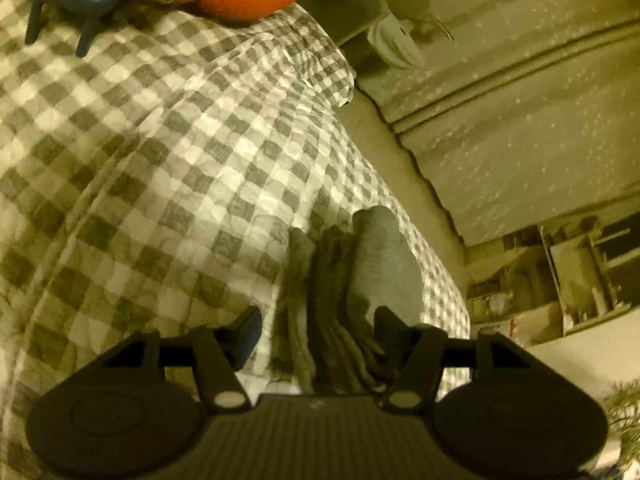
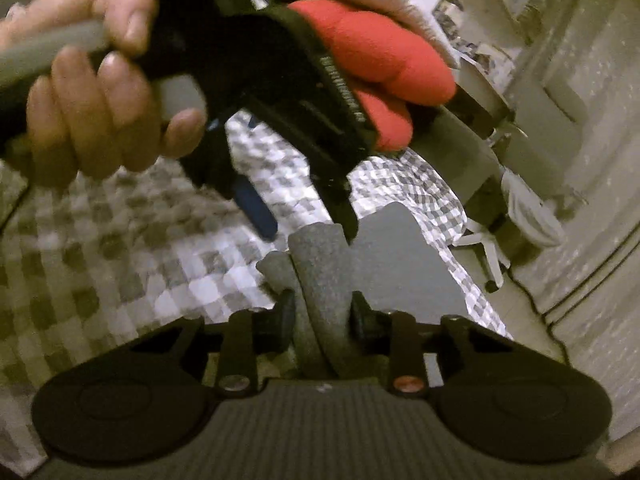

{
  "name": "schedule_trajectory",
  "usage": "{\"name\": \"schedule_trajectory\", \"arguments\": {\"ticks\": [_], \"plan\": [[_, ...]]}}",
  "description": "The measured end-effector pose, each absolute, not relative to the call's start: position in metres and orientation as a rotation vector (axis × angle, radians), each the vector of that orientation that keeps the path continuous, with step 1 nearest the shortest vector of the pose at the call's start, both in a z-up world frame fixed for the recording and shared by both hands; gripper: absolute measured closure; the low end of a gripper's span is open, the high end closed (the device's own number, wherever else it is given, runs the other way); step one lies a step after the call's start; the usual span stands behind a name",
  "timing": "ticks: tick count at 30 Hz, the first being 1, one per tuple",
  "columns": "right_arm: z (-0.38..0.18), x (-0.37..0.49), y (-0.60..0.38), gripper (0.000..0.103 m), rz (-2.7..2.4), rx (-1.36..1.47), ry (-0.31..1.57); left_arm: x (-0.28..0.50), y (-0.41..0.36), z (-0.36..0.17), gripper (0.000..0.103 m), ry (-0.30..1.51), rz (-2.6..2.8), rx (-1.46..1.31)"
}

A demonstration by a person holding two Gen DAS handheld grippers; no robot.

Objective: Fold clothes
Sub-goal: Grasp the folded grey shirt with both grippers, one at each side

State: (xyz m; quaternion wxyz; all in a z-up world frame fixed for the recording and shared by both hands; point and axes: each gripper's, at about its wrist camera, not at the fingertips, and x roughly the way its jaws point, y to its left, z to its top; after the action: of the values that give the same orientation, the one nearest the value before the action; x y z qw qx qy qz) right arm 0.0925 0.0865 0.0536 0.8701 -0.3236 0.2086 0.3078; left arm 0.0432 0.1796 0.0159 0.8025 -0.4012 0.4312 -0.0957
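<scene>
Grey garment [image 2: 320, 264] is lying bunched low and centre in both wrist views, on the checked bedspread [image 1: 160, 152]. It looks like socks or some small knit piece, but the blur is too heavy to say which. In the left view the same folded grey bundle [image 1: 352, 280] is sitting between the left gripper's [image 1: 316, 332] fingers, and the pads are not pressing on it, so that claw is released and standing wide around the cloth. In the right view the right gripper [image 2: 320, 316] is clenching a thick fold of the grey fabric, both pads biting into it.

Handling, as a judgement: light, soft, limp knit that is not fragile or slippery, and it will sag and unroll if held by one layer. Best taken at a folded edge or corner with all layers pinched together, with the other claw taking the opposite end to keep the fold square.

The surface is a quilted grey and white check spread, soft and rumpled, so the cloth may drag on it. A hand [image 2: 100, 112] is gripping the other tool's handle at upper left of the right view. A red cushion-like thing [image 2: 384, 64] is showing at upper centre. Speckled floor [image 1: 520, 100] is filling the right side, with a white chair base [image 2: 480, 244] beside the bed edge.
</scene>
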Motion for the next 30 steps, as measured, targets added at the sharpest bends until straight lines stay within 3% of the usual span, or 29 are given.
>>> {"name": "schedule_trajectory", "arguments": {"ticks": [15,30], "plan": [[0.061,0.093,0.086,0.073,0.643,-0.577,0.454,0.026,0.169,0.010,0.032,0.865,-0.166,-0.915],[0.072,0.094,0.073,0.074,0.633,-0.462,0.467,0.020,0.170,0.003,0.006,0.843,-0.191,-0.998]]}}
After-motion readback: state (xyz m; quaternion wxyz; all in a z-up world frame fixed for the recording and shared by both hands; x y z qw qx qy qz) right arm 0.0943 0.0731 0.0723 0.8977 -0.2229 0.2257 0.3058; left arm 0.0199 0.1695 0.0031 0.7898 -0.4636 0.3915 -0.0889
